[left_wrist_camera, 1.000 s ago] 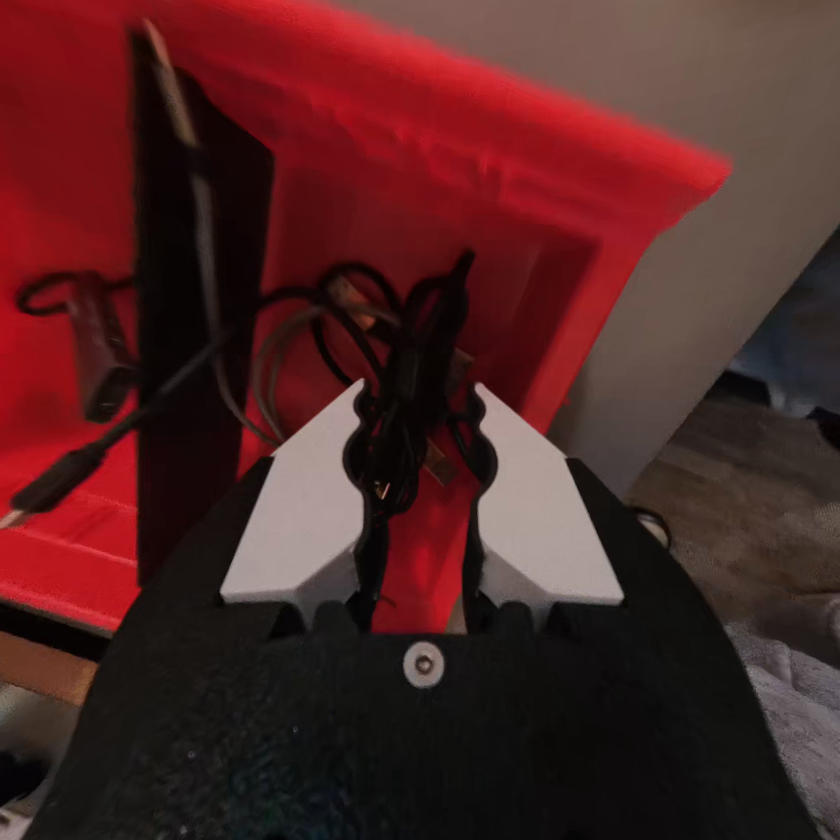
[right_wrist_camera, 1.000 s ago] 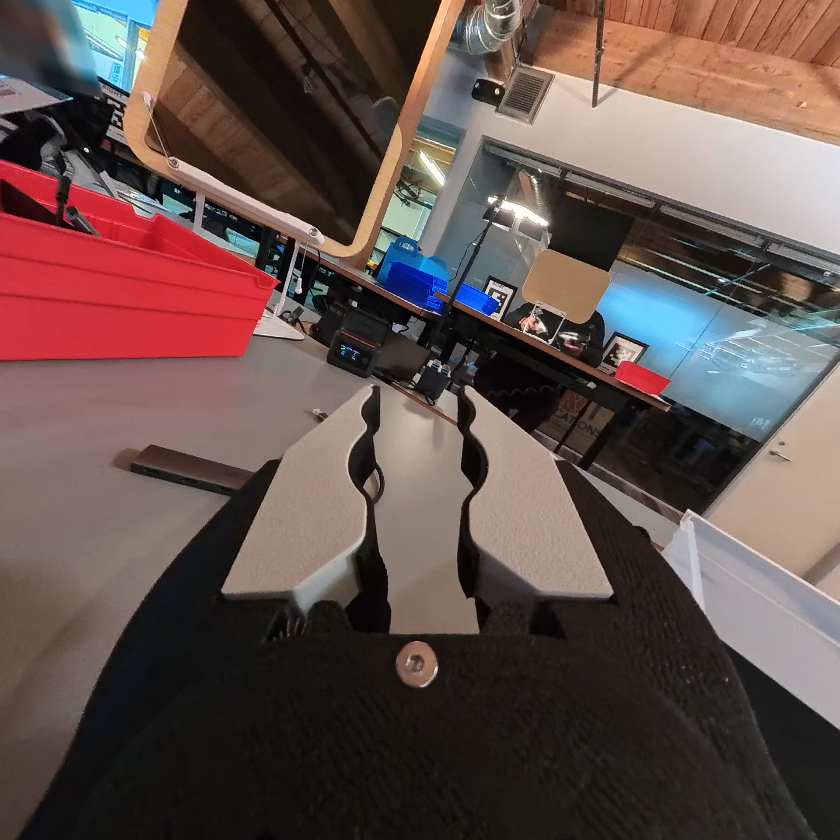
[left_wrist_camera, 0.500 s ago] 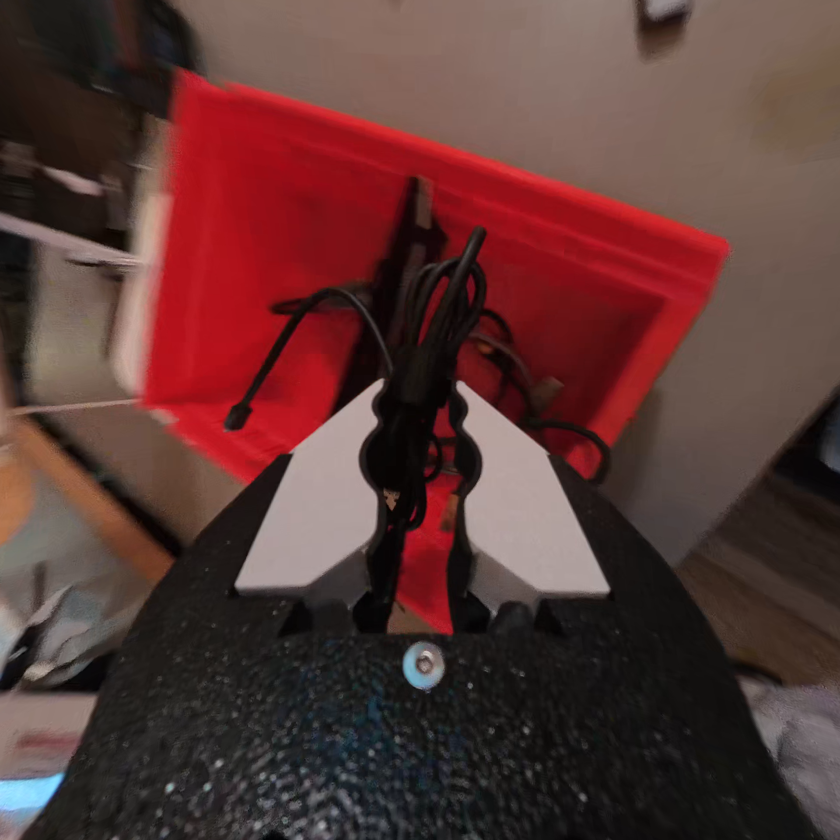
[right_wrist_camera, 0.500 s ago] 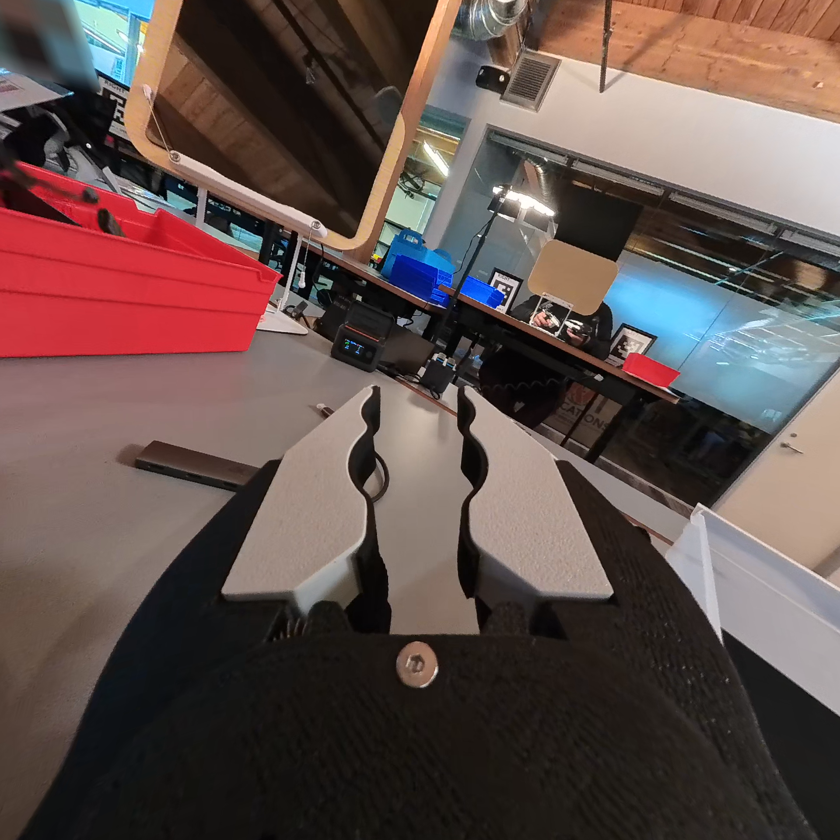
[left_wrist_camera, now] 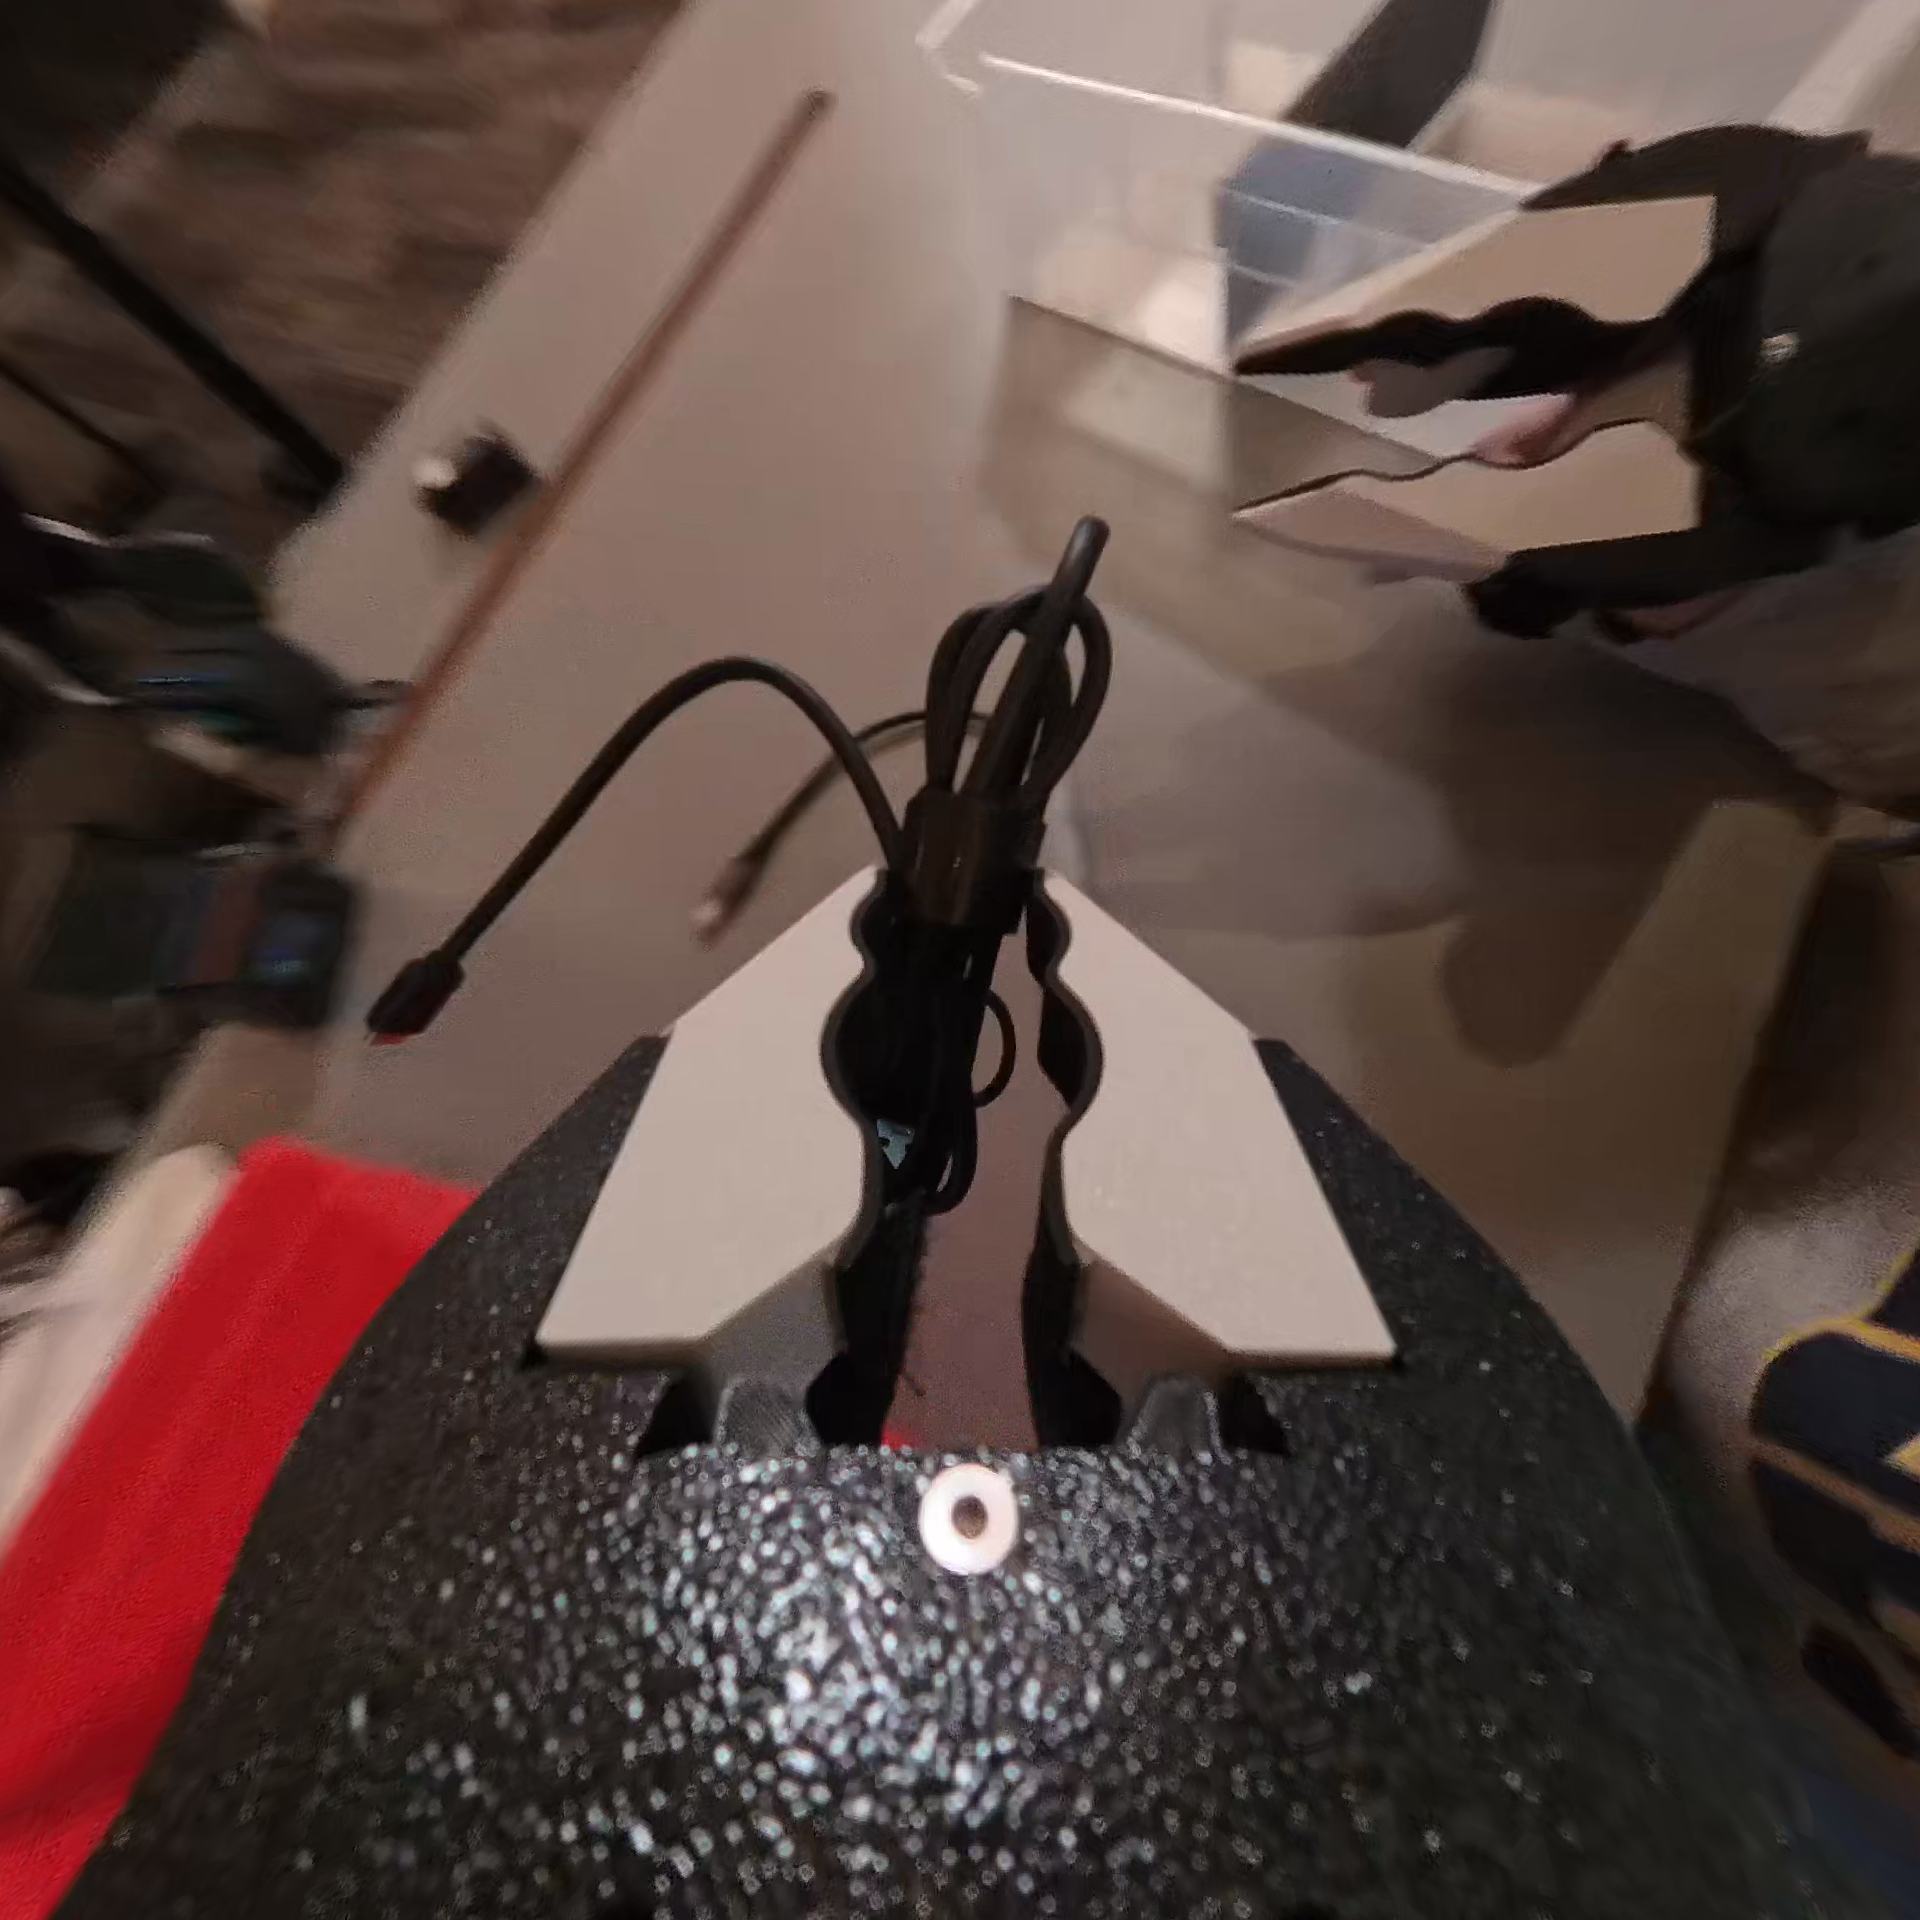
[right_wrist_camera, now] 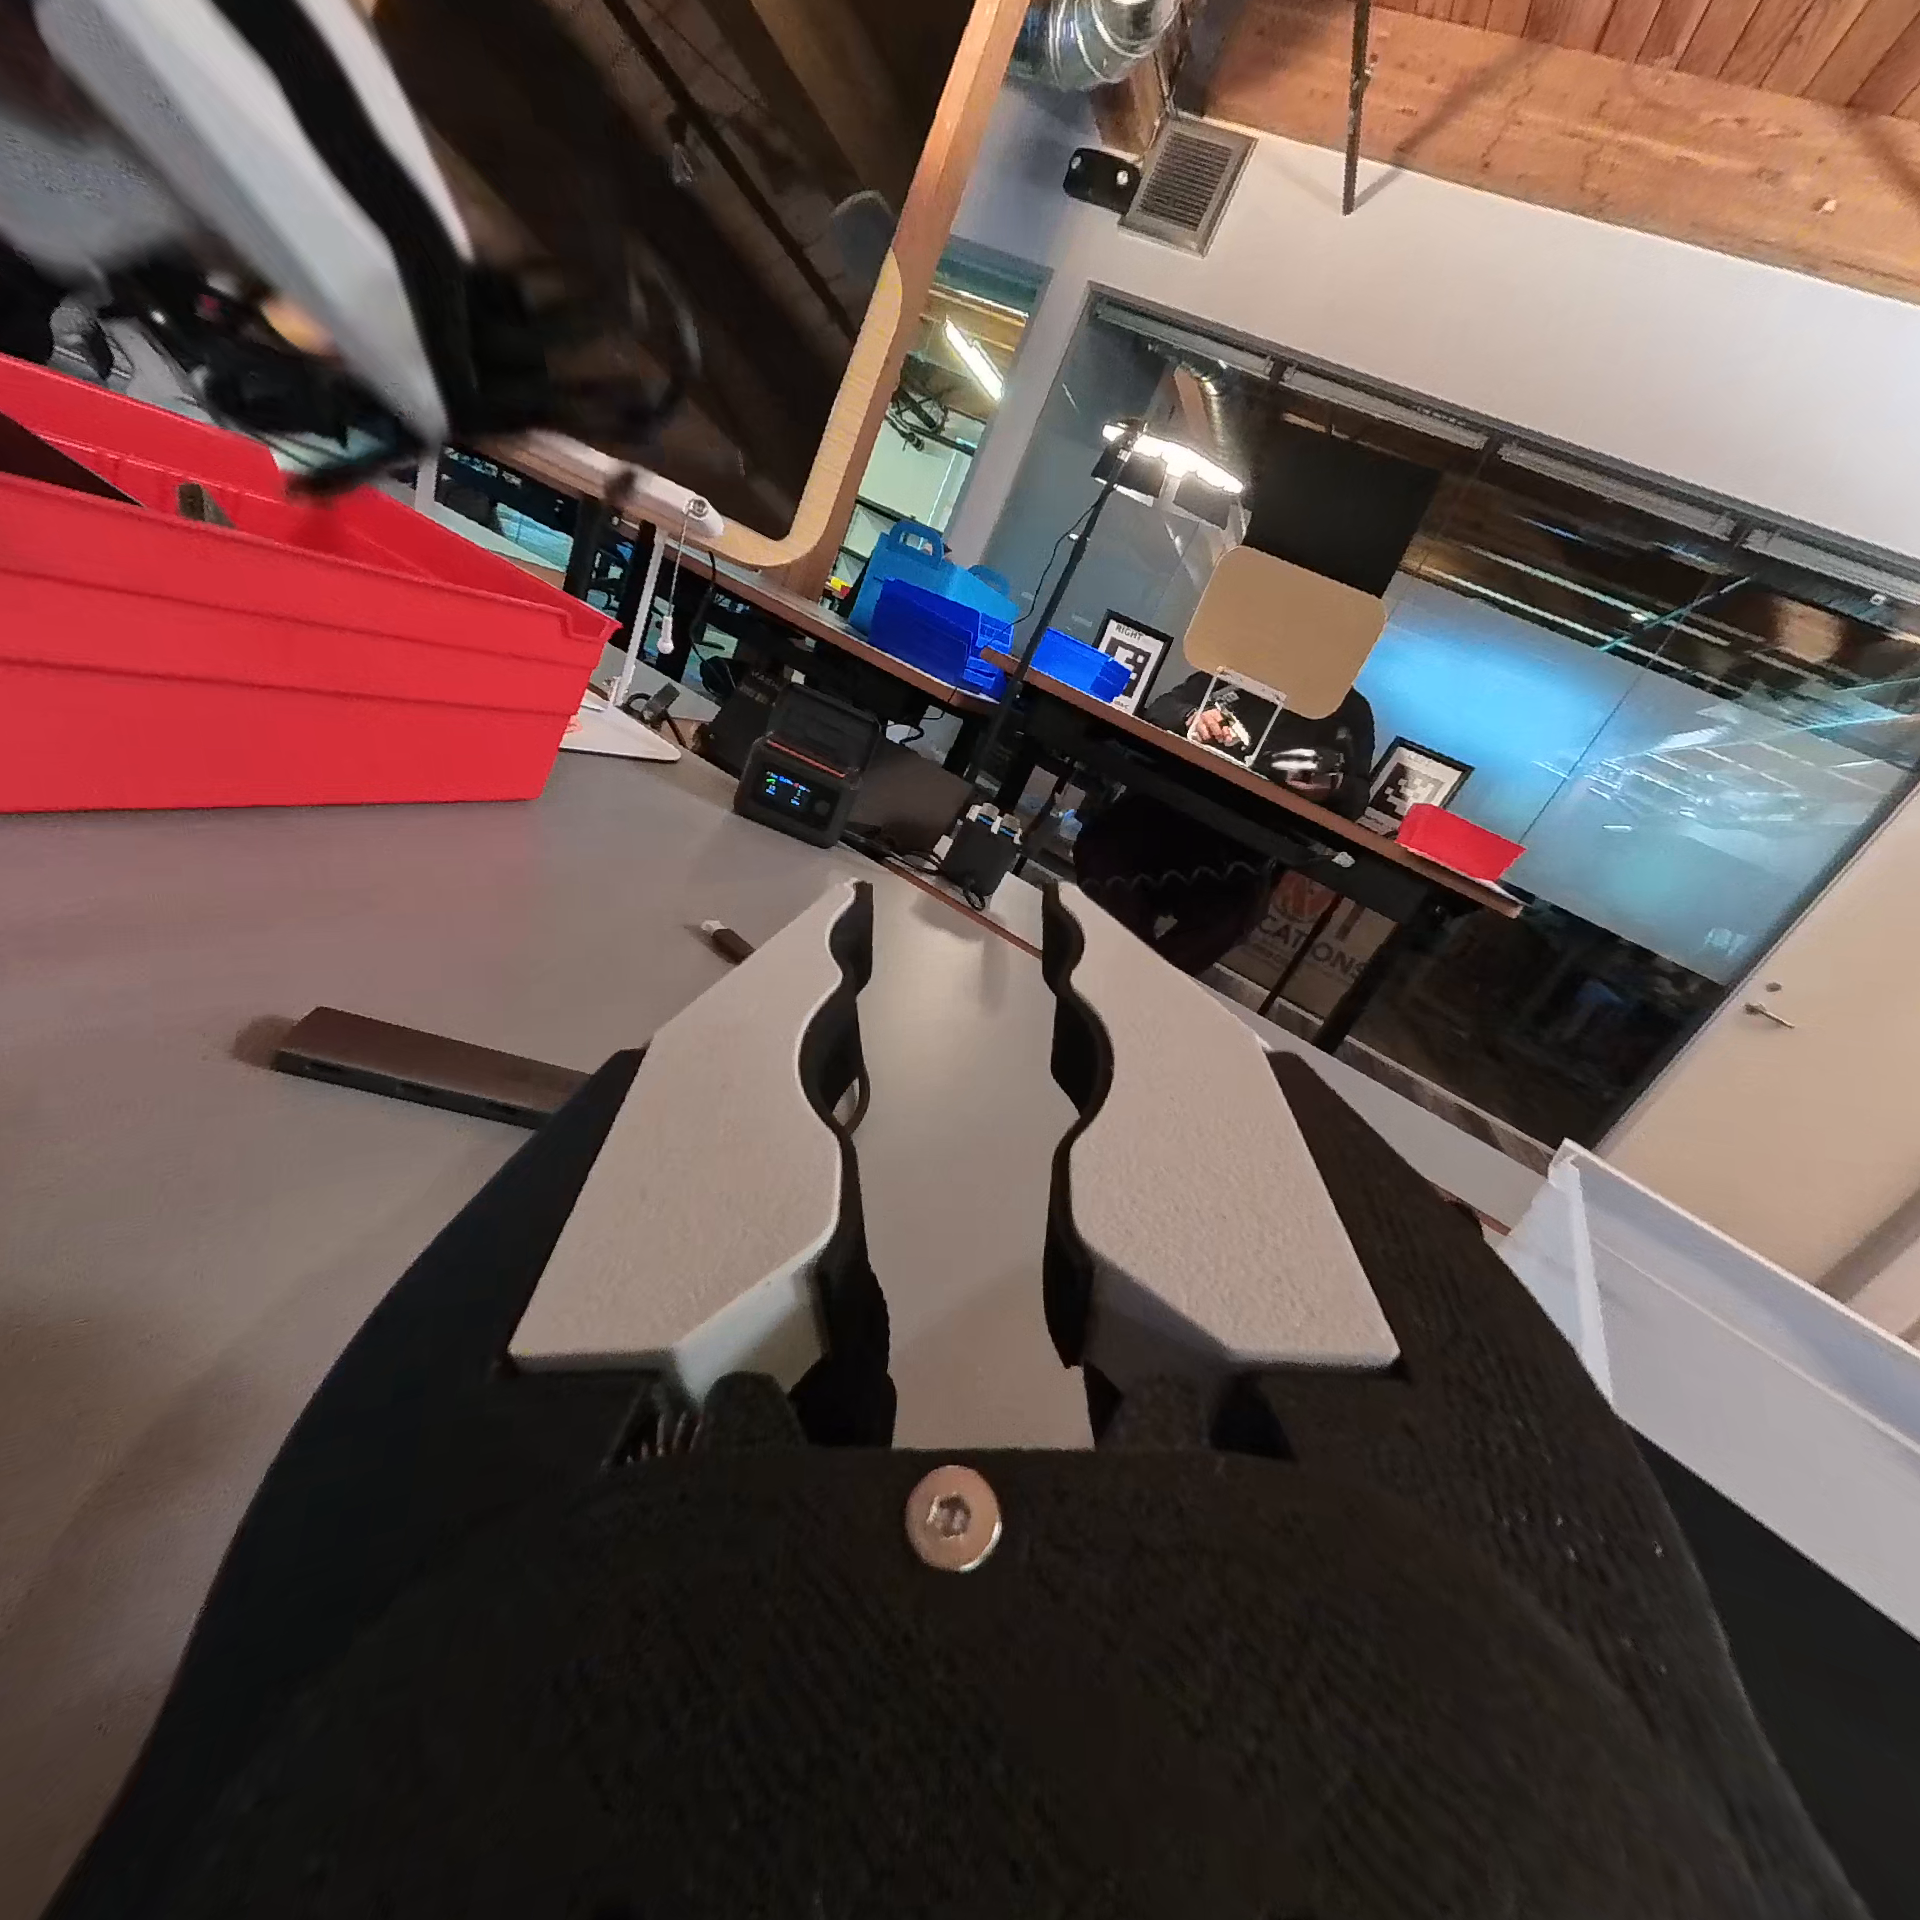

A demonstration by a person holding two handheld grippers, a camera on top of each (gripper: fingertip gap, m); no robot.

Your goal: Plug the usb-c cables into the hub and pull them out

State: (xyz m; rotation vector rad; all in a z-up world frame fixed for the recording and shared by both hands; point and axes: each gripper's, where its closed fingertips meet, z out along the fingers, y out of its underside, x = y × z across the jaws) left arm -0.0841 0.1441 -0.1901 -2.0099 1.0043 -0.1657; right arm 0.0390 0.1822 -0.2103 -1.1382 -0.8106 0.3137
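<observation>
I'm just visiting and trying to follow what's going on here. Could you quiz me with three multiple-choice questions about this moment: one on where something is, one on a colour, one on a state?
1. Where is the hub?
A. Flat on the grey table
B. Inside the bin
C. Between the right gripper's fingers

2. What colour is the bin on the table?
A. Blue
B. Red
C. White

3. What is the left gripper doing?
A. Open and empty
B. Shut on the bundled black cable
C. Pressing on the hub

Answers:
1 A: it lies flat, left of the open right gripper.
2 B: its walls are bright red.
3 B: the bundle sits pinched between its fingers.
</observation>
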